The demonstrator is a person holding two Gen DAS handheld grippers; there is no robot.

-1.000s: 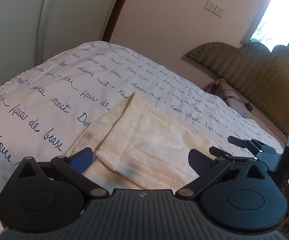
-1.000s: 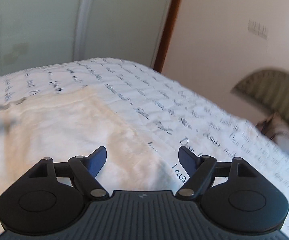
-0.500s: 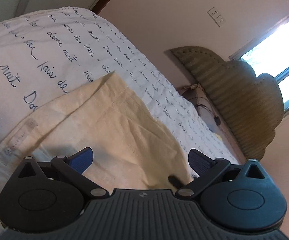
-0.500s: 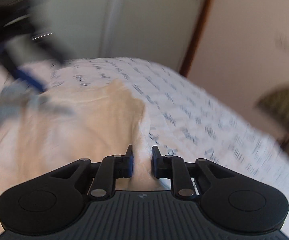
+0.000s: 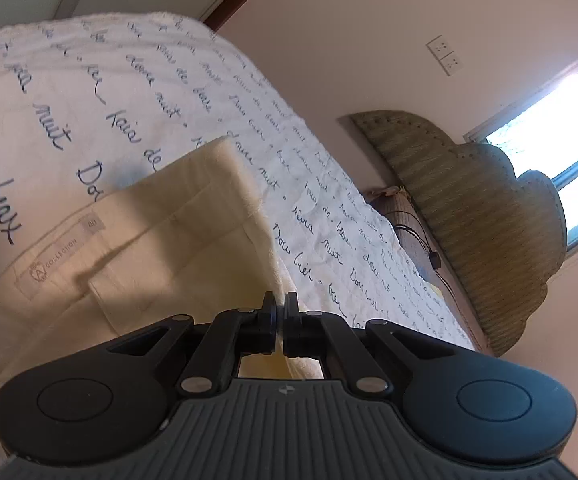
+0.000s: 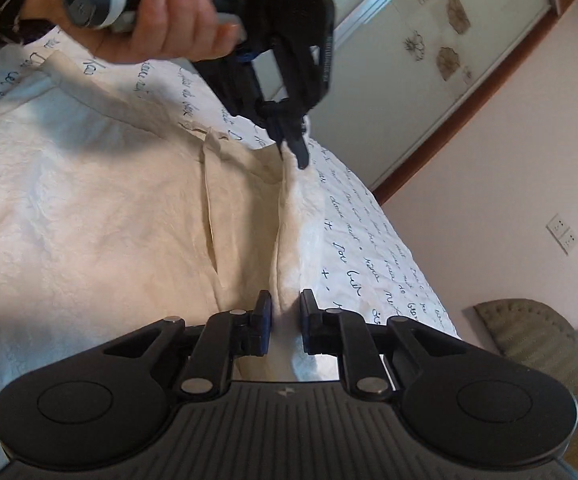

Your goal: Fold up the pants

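Observation:
Cream pants [image 5: 177, 248] lie folded on the bed, waistband label [image 5: 55, 258] showing at the left. My left gripper [image 5: 281, 312] is shut on the right edge of the pants. In the right wrist view the pants [image 6: 101, 232] spread left, with a raised ridge of cloth running between both grippers. My right gripper [image 6: 285, 320] is shut on the near end of that ridge. The left gripper [image 6: 295, 152], held by a hand, pinches the far end of the ridge.
The bed cover [image 5: 89, 92] is white with dark script writing. A padded headboard [image 5: 481, 216] and a window [image 5: 549, 148] stand at the right. A wardrobe door [image 6: 429, 52] and wall socket [image 6: 561, 234] lie beyond the bed.
The left gripper went from open to shut on the pants' edge. The right gripper stayed shut on the cloth, and the edge is lifted into a ridge between the two.

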